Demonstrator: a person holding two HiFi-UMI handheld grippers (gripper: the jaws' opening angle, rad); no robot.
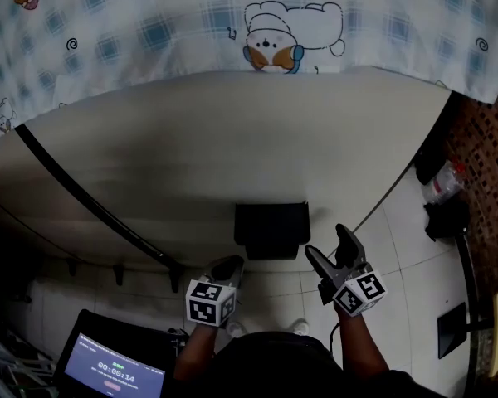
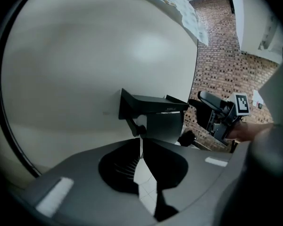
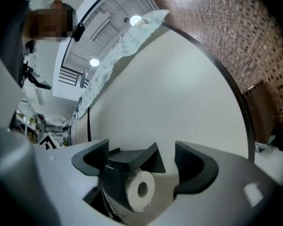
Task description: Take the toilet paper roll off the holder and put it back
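Note:
A black toilet paper holder is fixed to the pale wall, and its flat lid hides the roll in the head view. The white roll hangs under that lid, its hollow core facing the right gripper view. My right gripper is open, its jaws wide to either side of the roll and holder and clear of both. It stands just right of the holder. My left gripper is shut on nothing, below and in front of the holder, slightly to its left.
A black rail runs diagonally down the wall at the left. A patterned cloth hangs over the wall's top. A screen with a timer sits at the lower left. A brick wall and dark clutter stand at the right.

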